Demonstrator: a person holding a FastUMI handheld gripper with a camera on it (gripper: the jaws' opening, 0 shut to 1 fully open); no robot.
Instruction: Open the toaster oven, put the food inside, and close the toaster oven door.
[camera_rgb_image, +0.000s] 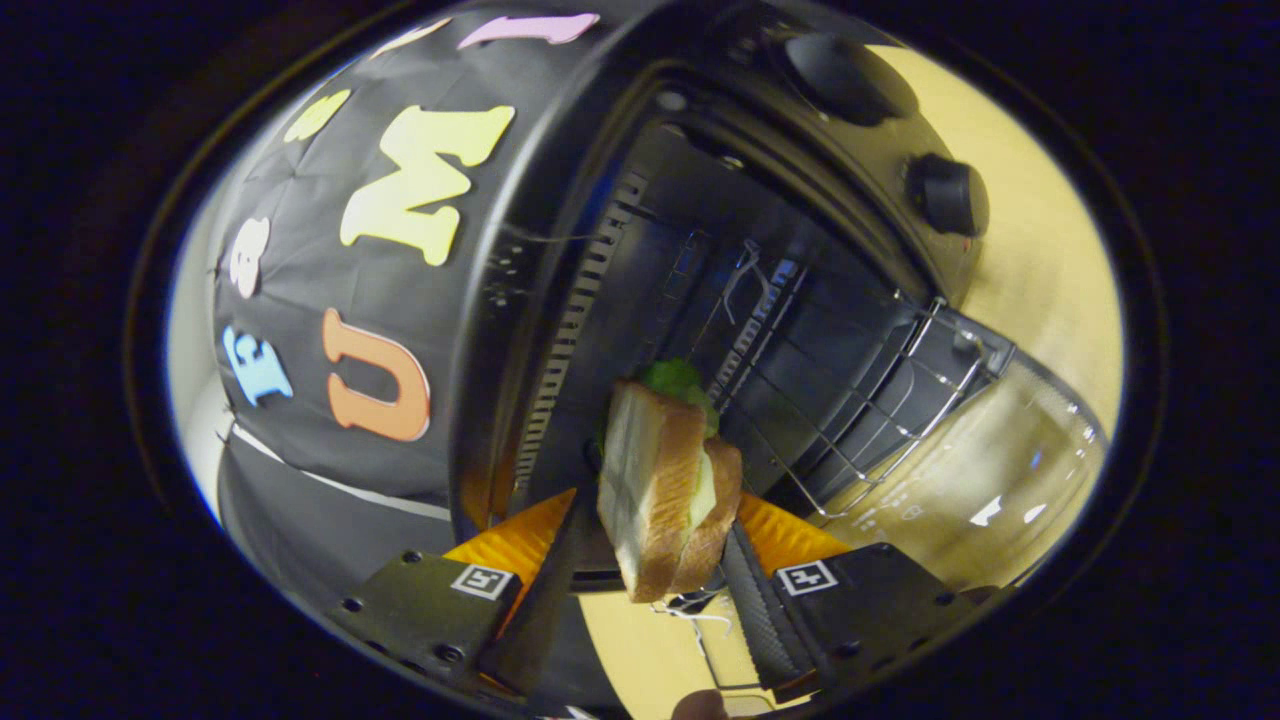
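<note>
Progress: the oven (700, 250) stands open, its glass door (1000, 480) dropped down to the right of the cavity, so the first step looks done.
In hand: the sandwich (668, 490) is being carried toward the cavity; it is not yet on the rack (850, 400).
Left to do: set the sandwich on the rack, let go, draw back, then shut the door.
Gripper (655, 560): jaws drawn narrow, both fingers pressing the sandwich's bread sides.
Sandwich: held between the fingers, standing on edge, green leaf showing at its far end, which reaches past the fingertips toward the oven mouth.
Rack: just beyond and right of the sandwich, part slid out over the door.
Knobs (945, 195): on the oven's far right panel, well clear of the sandwich.
</note>
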